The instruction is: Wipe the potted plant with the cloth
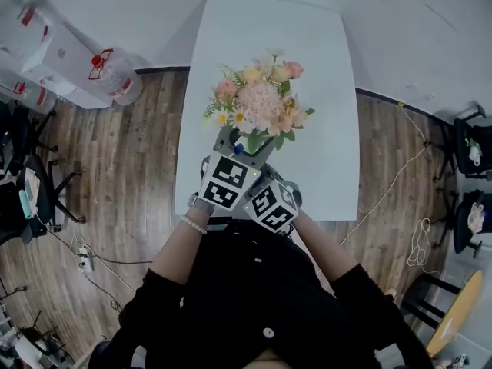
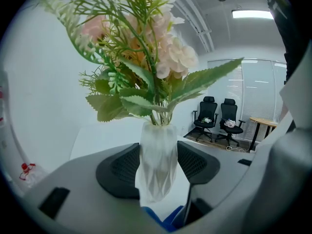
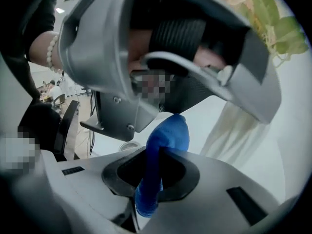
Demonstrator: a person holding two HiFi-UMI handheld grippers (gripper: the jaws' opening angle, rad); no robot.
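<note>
Floor, left: a clear water jug [image 1: 115,77] with a red handle lies on the wood floor [image 1: 146,167], well apart from the bench.
Bench: the white bench [image 1: 323,129] runs from the person's body to the far wall.
Left wrist: it wears a bead bracelet [image 1: 194,225], just near of the marker cube.
Left tongs: the left tongs [image 2: 157,172] reach over the near part of the bench. The jaws stand wide, one dark pad on each side of the vase, and both pads meet its wall, so the tongs grip the vase.
Potted plant: the potted plant [image 1: 257,102] stands upright at the middle of the bench, left to right, just far of both tongs. Its pink and cream blooms and green leaves spread above the jaws.
Vase: the white faceted vase [image 2: 157,147] sits between the left pads, with the stems rising from its mouth.
Right tongs: the right tongs [image 3: 155,172] lie just right of and near of the left tongs, beneath their body. The jaws are closed on the cloth.
Cloth: the blue cloth [image 3: 168,135] stands up out of the right jaws in a folded roll.
Cloth to vase: in the right gripper view the cloth top is near the vase on its left. A strip of bare bench shows between them, so they are not touching.
Floor, right: a white cable [image 1: 388,191] trails across the wood, with office chairs [image 1: 470,148] beyond it.
</note>
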